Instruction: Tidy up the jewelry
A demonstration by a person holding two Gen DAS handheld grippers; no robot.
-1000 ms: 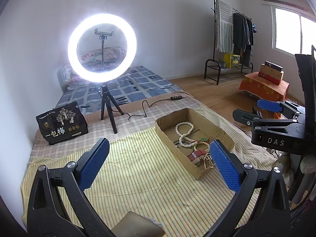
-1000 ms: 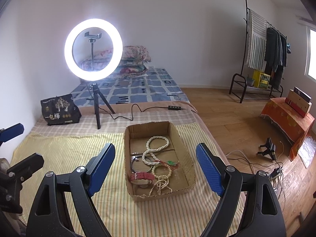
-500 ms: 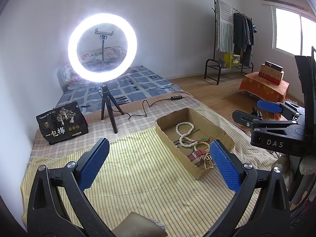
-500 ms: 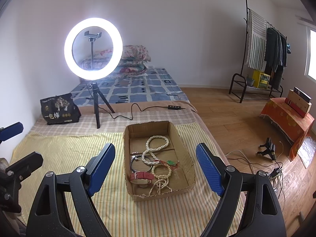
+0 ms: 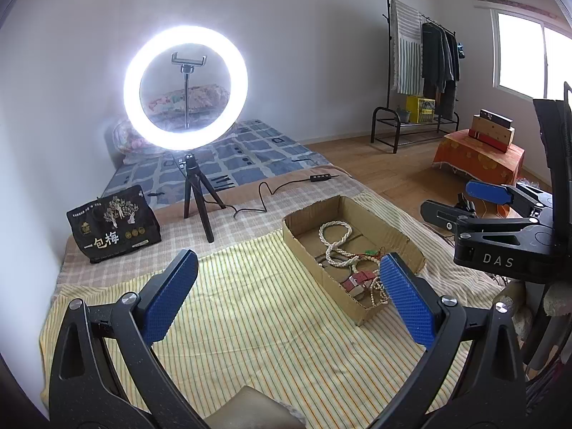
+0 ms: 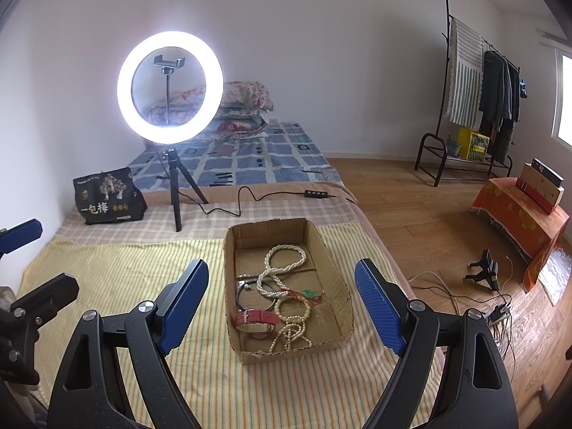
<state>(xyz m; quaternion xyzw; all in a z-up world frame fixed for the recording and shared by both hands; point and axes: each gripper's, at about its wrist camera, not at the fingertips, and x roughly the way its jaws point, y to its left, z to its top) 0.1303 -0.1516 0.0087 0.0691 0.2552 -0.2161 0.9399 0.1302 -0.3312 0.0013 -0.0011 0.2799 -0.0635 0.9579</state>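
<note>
Left gripper (image 5: 287, 296): black speckled plastic arms, triangular cutouts, silver screw heads at the joints, blue textured pads (image 5: 171, 296) on both fingers. Right gripper (image 6: 282, 304): same build, blue pads (image 6: 380, 307), silver screws. In the left wrist view, at 3 o'clock, its black body carries white "DAS" lettering.

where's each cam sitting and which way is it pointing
Left wrist: sits on the left gripper, looks forward and down over the striped cloth; the cardboard box lies to its right; its own open fingers and the right gripper's side show.
Right wrist: sits on the right gripper, faces the cardboard box straight on; its open fingers and the left gripper's tips show.
Shared: box, ring light, black bag.
</note>
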